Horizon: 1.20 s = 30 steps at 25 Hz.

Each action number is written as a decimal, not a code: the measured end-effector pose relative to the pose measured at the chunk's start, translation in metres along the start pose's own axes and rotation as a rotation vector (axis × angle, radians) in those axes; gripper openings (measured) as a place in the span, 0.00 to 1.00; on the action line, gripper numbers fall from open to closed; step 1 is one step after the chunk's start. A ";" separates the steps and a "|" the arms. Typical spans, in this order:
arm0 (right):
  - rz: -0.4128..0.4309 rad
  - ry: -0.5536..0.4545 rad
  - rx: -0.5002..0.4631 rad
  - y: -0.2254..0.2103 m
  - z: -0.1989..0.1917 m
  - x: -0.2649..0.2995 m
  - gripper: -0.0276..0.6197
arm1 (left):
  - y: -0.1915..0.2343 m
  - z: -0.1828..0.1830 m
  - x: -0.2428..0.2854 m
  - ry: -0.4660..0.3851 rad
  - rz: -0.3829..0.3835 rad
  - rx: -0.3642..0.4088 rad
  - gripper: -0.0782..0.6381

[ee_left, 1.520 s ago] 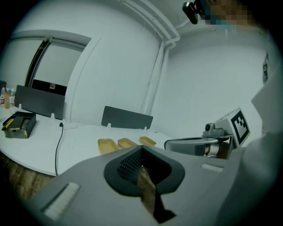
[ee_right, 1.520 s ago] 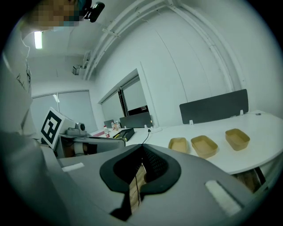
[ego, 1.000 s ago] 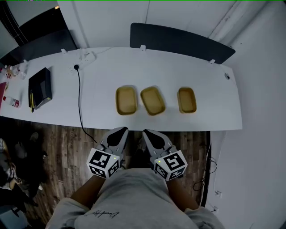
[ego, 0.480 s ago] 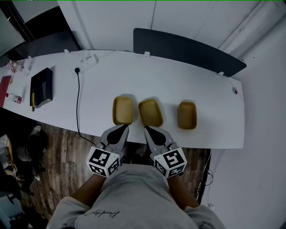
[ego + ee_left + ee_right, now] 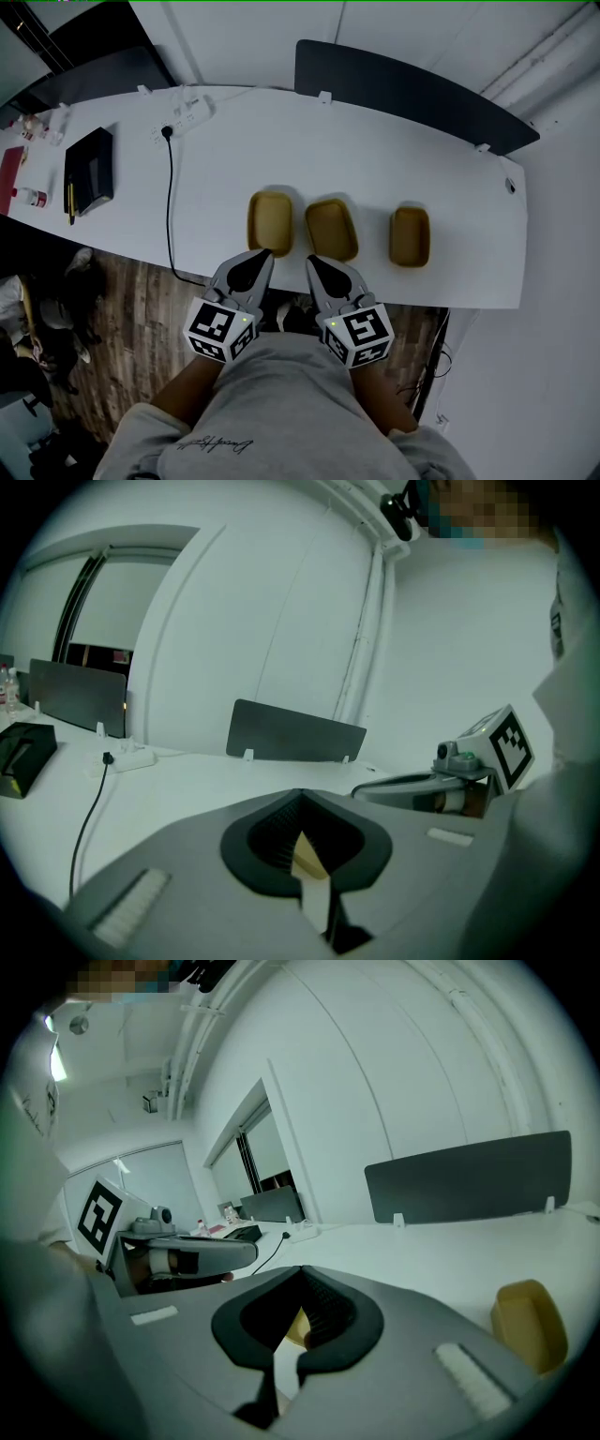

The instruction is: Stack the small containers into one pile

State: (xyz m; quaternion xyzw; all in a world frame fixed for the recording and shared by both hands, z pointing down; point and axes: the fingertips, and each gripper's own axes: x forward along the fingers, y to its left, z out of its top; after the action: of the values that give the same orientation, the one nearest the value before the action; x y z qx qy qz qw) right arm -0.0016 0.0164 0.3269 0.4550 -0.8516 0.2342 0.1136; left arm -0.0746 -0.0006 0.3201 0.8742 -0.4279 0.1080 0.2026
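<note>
Three small tan containers stand in a row on the white table (image 5: 281,159): the left one (image 5: 270,223), the middle one (image 5: 331,229) and the right one (image 5: 410,235). My left gripper (image 5: 259,255) is shut and empty, its tip at the table's near edge just short of the left container. Beside it, my right gripper (image 5: 312,262) is also shut and empty, just short of the middle container. In the left gripper view the shut gripper (image 5: 300,795) shows a bit of tan container (image 5: 306,856) through its hollow. The right gripper view shows its gripper (image 5: 302,1270) and the right container (image 5: 530,1324).
A black cable (image 5: 170,206) runs from a power strip (image 5: 192,114) over the table's near edge, left of the containers. A black box (image 5: 90,171) and small bottles (image 5: 28,197) lie at the far left. A dark partition panel (image 5: 412,94) stands behind the table. Wooden floor (image 5: 122,309) lies below.
Both grippers have moved forward side by side, from over the floor to the table's near edge. Their jaws have stayed shut. The containers have not moved on the table.
</note>
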 end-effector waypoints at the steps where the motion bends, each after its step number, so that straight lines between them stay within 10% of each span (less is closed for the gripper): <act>1: -0.008 0.007 0.003 0.000 -0.001 0.003 0.07 | 0.003 -0.001 0.000 0.006 -0.003 0.003 0.11; 30: -0.175 0.144 0.092 -0.030 -0.062 0.072 0.07 | 0.073 -0.044 0.022 0.077 -0.039 0.018 0.11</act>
State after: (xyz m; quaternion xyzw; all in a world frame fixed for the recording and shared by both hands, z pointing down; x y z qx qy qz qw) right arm -0.0184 -0.0187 0.4183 0.5145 -0.7865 0.2943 0.1737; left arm -0.1202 -0.0369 0.3861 0.8794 -0.4017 0.1411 0.2132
